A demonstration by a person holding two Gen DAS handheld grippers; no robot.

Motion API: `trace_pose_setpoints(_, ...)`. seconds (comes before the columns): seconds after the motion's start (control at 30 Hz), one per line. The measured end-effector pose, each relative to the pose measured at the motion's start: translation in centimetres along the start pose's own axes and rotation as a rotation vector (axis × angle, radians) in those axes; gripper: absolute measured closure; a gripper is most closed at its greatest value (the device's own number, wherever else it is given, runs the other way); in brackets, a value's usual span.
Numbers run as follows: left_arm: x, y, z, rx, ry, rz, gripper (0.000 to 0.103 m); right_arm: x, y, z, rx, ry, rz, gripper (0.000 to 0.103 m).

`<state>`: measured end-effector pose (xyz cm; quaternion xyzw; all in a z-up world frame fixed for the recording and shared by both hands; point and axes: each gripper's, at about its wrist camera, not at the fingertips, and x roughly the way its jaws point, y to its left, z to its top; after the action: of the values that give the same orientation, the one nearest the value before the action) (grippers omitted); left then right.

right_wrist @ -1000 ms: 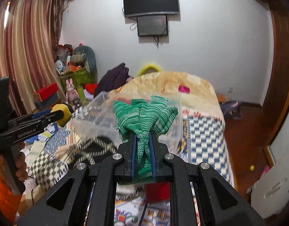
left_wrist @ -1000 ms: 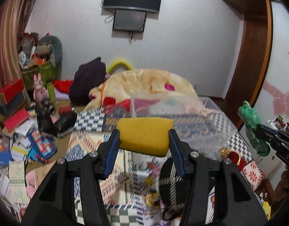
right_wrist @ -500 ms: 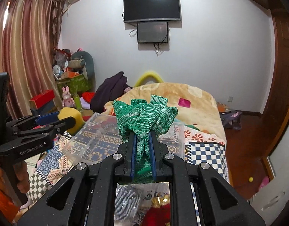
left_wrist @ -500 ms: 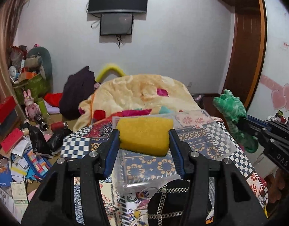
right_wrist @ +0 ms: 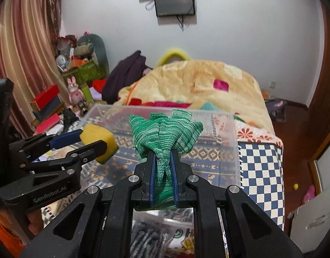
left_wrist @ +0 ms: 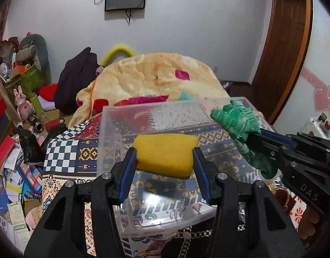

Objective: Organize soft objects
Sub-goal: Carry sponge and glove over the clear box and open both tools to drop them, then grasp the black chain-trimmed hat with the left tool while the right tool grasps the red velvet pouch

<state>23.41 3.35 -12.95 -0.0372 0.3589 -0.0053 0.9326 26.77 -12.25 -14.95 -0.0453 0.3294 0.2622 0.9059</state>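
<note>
My left gripper is shut on a yellow sponge and holds it over the open top of a clear plastic bin. It also shows in the right wrist view, with the sponge. My right gripper is shut on a bunched green knitted cloth and holds it above the bin's near side. The cloth also shows in the left wrist view, at the bin's right edge.
The bin stands on a bed with a patterned quilt and a yellow blanket. A black chained bag lies below the bin. Boxes, toys and papers crowd the floor to the left. A wooden door is at right.
Both grippers have moved forward and closer to the bin, which now fills the lower view. The sponge and the green cloth now hang over it. Both grips are unchanged.
</note>
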Motion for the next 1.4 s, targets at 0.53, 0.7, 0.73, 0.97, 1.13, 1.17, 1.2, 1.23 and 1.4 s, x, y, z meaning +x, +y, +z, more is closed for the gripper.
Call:
trace_pose_setpoints(0.53, 0.4, -0.8, -0.5, 0.026, 0.022, -0.026, 0.034, 1.1, -0.9, -0.7, -0.001, 0.094, -0.017, 0.066)
trace_pose_setpoints(0.7, -2.1, -0.4, -0.2, 0.011, -0.03, -0.045, 0.028, -1.4, -0.8, -0.5, -0.027, 0.036, -0.033, 0.062)
trace_pose_setpoints(0.73, -2.6, -0.3, -0.2, 0.012, -0.044, -0.041, 0.027, -1.9, -0.8, -0.3, -0.032, 0.023, -0.037, 0.06)
trace_pose_setpoints(0.97, -7.1, -0.2, -0.4, 0.003, -0.128, -0.056, 0.021, -6.4, -1.0, -0.4, -0.039, -0.085, -0.045, 0.045)
trace_pose_setpoints(1.13, -9.3, 0.0, -1.6, -0.01, -0.155, -0.077, 0.016, -8.4, -1.5, -1.6, -0.038, -0.118, -0.066, 0.039)
trace_pose_setpoints(1.17, -9.5, 0.0, -1.8, -0.01, -0.155, -0.078, 0.015, -8.5, -1.7, -1.9, -0.038, -0.115, -0.076, 0.039)
trace_pose_setpoints(1.2, -9.6, -0.1, -2.1, -0.007, -0.155, -0.078, 0.014, -8.6, -1.8, -2.2, -0.038, -0.112, -0.082, 0.039)
trace_pose_setpoints(1.23, -9.6, -0.2, -2.5, -0.005, -0.152, -0.076, 0.014, -8.6, -1.9, -2.5, -0.034, -0.106, -0.084, 0.039)
trace_pose_setpoints(1.4, -9.0, -1.0, -4.4, 0.01, -0.103, -0.085, 0.014, -7.9, -2.5, -4.9, -0.006, -0.044, -0.088, 0.039)
